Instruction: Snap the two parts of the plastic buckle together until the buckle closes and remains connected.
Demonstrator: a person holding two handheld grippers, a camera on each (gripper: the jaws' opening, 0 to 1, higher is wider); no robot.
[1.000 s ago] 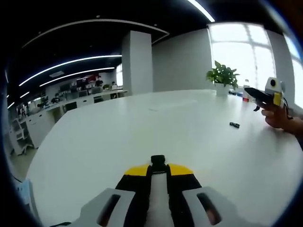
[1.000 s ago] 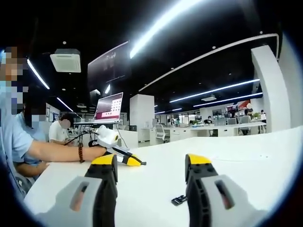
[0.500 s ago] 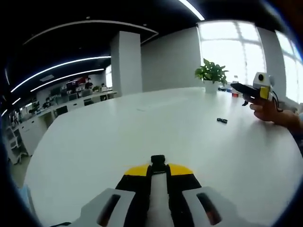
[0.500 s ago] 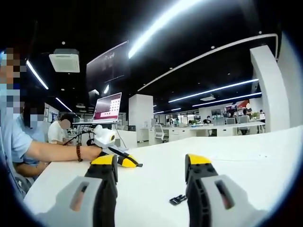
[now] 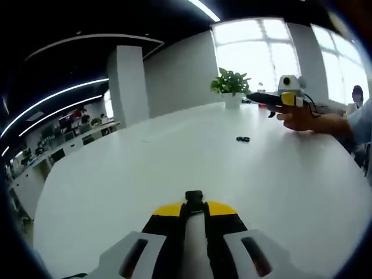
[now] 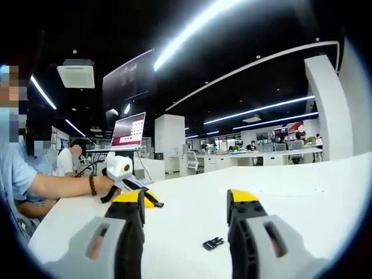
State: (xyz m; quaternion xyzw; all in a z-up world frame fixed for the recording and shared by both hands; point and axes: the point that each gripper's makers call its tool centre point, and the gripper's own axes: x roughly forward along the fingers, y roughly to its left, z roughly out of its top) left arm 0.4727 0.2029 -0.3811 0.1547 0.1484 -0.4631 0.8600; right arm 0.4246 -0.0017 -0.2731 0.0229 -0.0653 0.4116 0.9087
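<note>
Lying flat on white table (image 6: 325, 197): small blk buckle piece (image 6: 213, 243).

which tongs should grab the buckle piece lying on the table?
Right. The right tongs stand open with the loose buckle piece just ahead between them. The left tongs are shut on the other buckle part.

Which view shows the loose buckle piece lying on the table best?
The right gripper view: the loose buckle piece lies close between its open jaws, prongs discernible. In the left gripper view it is a tiny dark speck far across the table.
</note>
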